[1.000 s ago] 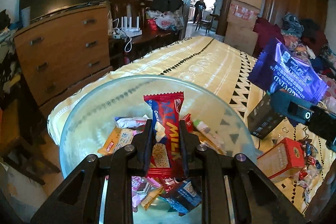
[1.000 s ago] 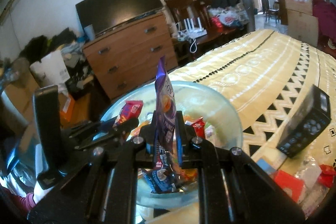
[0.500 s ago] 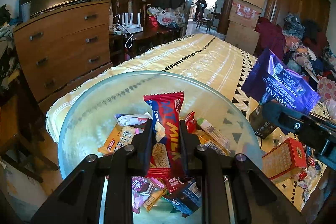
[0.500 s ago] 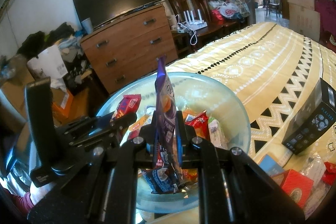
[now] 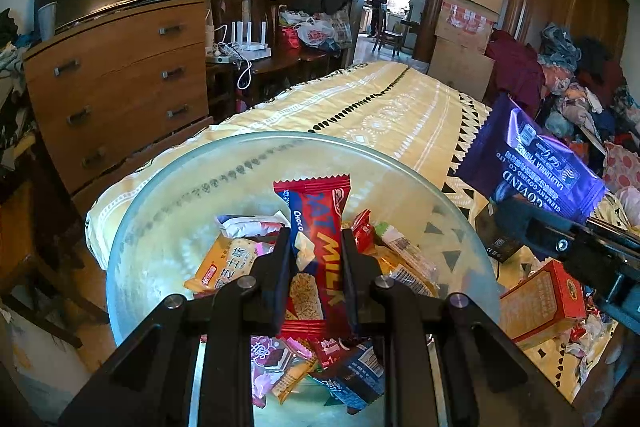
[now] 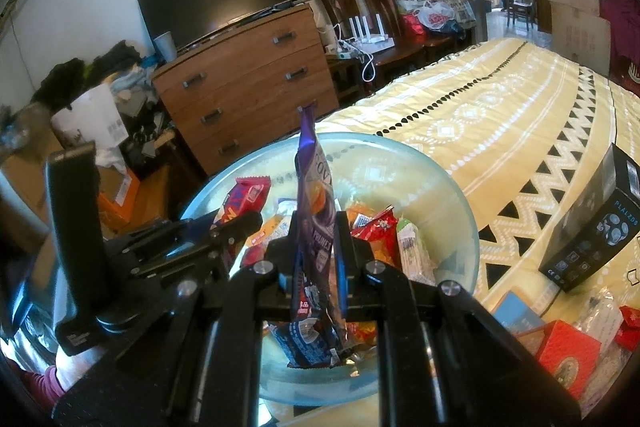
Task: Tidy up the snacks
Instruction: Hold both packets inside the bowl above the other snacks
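Observation:
A glass bowl with several wrapped snacks sits on the yellow patterned bedspread. My left gripper is shut on a red oat milk bar and holds it over the bowl; the bar also shows in the right wrist view. My right gripper is shut on a purple prunes packet, held upright above the bowl's near side. In the left wrist view the packet shows at the right, beside the bowl.
A red box and small wrapped snacks lie on the bed right of the bowl, with a black box beyond. A wooden dresser with a TV stands left of the bed.
Both grippers have moved closer over the bowl with their snacks still held. The purple packet has shifted left toward the bowl in the left wrist view.

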A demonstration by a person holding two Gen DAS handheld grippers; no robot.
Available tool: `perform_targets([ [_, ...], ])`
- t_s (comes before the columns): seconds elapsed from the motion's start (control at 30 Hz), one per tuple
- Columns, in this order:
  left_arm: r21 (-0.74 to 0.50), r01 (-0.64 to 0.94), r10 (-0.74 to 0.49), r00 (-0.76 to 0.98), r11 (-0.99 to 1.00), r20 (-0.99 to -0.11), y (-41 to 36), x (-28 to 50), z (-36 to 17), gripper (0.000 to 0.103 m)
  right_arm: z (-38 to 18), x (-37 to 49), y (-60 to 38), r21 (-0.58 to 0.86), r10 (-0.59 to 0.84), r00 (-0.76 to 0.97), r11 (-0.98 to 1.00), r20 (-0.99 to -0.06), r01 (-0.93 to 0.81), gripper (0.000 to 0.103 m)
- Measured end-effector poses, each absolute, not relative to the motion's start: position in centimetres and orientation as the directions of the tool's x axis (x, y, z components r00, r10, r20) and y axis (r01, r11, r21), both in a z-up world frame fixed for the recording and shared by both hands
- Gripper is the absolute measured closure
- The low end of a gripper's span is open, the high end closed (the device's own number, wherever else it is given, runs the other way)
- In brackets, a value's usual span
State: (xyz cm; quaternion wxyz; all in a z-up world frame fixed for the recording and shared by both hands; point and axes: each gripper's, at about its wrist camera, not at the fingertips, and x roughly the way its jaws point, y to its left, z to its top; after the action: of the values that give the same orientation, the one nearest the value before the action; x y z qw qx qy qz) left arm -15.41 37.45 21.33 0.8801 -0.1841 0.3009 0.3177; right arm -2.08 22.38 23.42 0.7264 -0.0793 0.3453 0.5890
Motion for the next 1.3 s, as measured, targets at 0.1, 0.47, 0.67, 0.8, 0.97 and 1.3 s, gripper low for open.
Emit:
perform_targets([
  [0.1, -0.137, -0.673, 0.447, 0.614, 0.727, -0.650, 37.5, -15.4, 21.1, 0.081, 23.1, -2.3, 22.4, 0.292, 0.800, 0.064, 0.290, -0.597, -0.911, 0.089],
  [0.47, -0.144, -0.675, 0.439, 0.611, 0.723, -0.659, 37.7, -15.3, 20.7, 0.081, 22.7, -2.5, 22.5, 0.294, 0.799, 0.057, 0.286, -0.599, -0.912, 0.089],
  [0.67, -0.145, -0.676, 0.438, 0.610, 0.723, -0.660, 37.7, -15.3, 20.7, 0.081, 22.6, -2.7, 22.6, 0.295, 0.798, 0.057, 0.286, -0.600, -0.912, 0.089],
  [0.8, -0.145, -0.675, 0.437, 0.611, 0.724, -0.660, 37.6, -15.3, 20.5, 0.081, 22.4, -3.0, 22.7, 0.296, 0.798, 0.053, 0.284, -0.601, -0.912, 0.089],
  [0.97, -0.148, -0.674, 0.435, 0.612, 0.724, -0.661, 37.6, -15.2, 20.3, 0.081, 22.3, -3.1, 22.8, 0.297, 0.797, 0.051, 0.283, -0.601, -0.912, 0.089],
  [1.3, -0.151, -0.671, 0.430, 0.615, 0.726, -0.661, 37.4, -15.1, 19.9, 0.081, 22.3, -3.2, 23.0, 0.299, 0.799, 0.049, 0.281, -0.600, -0.912, 0.089],
])
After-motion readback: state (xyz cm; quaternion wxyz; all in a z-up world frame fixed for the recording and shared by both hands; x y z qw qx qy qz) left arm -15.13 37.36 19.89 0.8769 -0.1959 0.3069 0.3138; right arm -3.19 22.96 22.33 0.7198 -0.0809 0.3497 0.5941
